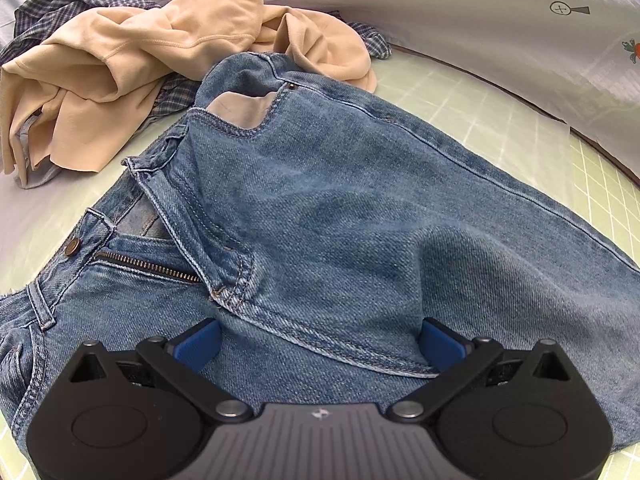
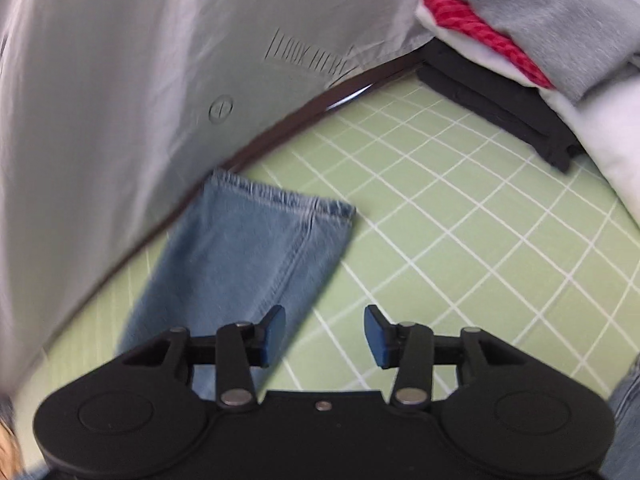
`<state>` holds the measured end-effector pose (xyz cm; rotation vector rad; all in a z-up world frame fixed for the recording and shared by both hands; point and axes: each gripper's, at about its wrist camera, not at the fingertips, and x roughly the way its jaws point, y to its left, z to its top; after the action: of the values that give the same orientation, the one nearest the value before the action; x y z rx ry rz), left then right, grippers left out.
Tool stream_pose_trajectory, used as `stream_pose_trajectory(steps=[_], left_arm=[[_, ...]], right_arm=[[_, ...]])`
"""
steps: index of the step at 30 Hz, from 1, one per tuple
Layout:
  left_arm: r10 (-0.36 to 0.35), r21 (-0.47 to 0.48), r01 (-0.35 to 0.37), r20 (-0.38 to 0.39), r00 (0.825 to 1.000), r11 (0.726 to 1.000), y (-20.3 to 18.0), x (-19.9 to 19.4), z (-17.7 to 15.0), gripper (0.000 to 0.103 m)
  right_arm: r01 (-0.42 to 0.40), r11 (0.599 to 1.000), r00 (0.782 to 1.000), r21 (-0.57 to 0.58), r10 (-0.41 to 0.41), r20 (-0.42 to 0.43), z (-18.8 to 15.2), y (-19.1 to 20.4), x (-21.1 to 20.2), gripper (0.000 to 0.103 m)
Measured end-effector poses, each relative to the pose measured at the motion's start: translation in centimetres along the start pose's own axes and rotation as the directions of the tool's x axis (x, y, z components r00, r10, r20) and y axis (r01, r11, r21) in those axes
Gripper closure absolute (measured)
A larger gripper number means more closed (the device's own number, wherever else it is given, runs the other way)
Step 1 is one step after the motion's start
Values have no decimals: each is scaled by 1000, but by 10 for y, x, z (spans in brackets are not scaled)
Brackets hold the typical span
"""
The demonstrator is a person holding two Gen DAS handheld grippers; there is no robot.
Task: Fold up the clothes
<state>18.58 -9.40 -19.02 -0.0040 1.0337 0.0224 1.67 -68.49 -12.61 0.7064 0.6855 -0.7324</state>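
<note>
Two claws work one pair of blue denim jeans (image 1: 340,208) spread on the pale green surface (image 1: 592,184) ruled with a white grid. Furthest left in the left wrist view lies a heap still to be folded, a crumpled beige knit top (image 1: 132,60) over a blue-and-white checked shirt (image 1: 76,0), pushed to the back edge, probably to keep the working area free. Beside it the jeans' waistband, brass button (image 1: 72,247) and open zip (image 1: 148,266) face that camera. The left claw (image 1: 320,346) has its blue pads set wide apart, pressed down on either side of a ridge of denim just below the fly; whether they pinch it or only pin it cannot be told, though the pose looks meant to anchor the top of the jeans. In the right wrist view one jeans leg with a frayed hem (image 2: 276,200) lies flat along the edge of a grey printed sheet (image 2: 120,60). The right claw (image 2: 325,334) hangs above it, its jaws parted with only surface between them, nothing held, its left pad over the leg's edge; it seems placed to take the leg next. Far right, folded dark, white, red and grey garments (image 2: 500,92) are stacked out of the way
</note>
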Motion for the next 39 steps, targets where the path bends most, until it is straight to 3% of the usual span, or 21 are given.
stream_pose_trajectory(steps=[2, 12, 13, 15, 16, 19, 23, 27, 30, 33, 36, 38, 39], left_arm=[[1, -1, -1, -3, 1000, 1000, -1, 0, 0, 0], [14, -22, -14, -4, 1000, 1000, -2, -2, -2, 0], [15, -23, -15, -3, 1000, 1000, -2, -2, -3, 0], [17, -25, -17, -2, 1000, 1000, -2, -2, -3, 0], [20, -28, -20, -2, 1000, 999, -2, -2, -3, 0], [23, -31, -24, -5, 1000, 999, -2, -2, -2, 0], [30, -37, -30, 1, 1000, 999, -3, -2, -3, 0], [33, -39, -32, 4, 999, 999, -3, -2, -4, 0], [33, -39, -33, -4, 999, 999, -3, -2, -3, 0], [30, -36, -30, -13, 999, 999, -3, -1, -1, 0], [30, -37, -31, -13, 999, 999, -2, -2, -1, 0], [30, -39, -31, -13, 999, 999, -2, -2, -2, 0], [31, -40, -31, -13, 999, 999, -2, -2, -2, 0]], right_arm=[[11, 999, 1000, -50, -12, -13, -4, 3, 8, 57], [42, 996, 999, -84, -42, 4, 25, 27, 63, 52], [45, 994, 999, -98, -44, 7, 27, 29, 65, 58], [46, 989, 999, -139, -45, 5, 29, 30, 68, 92], [39, 987, 999, -155, -38, 7, 27, 29, 67, 97], [71, 981, 996, -182, -61, 58, 20, 23, 48, 98], [171, 982, 976, -85, -157, 152, 0, -14, -11, 98], [260, 965, 964, -32, -258, 59, -42, -57, -37, 98], [253, 967, 967, -18, -253, 29, -59, -76, -48, 95], [251, 968, 966, 0, -251, 58, -54, -75, -59, 88], [261, 963, 961, -65, -253, 115, -40, -62, -60, 68], [269, 954, 956, -132, -247, 157, -29, -53, -55, 46], [281, 946, 952, -160, -253, 172, -23, -48, -49, 41]])
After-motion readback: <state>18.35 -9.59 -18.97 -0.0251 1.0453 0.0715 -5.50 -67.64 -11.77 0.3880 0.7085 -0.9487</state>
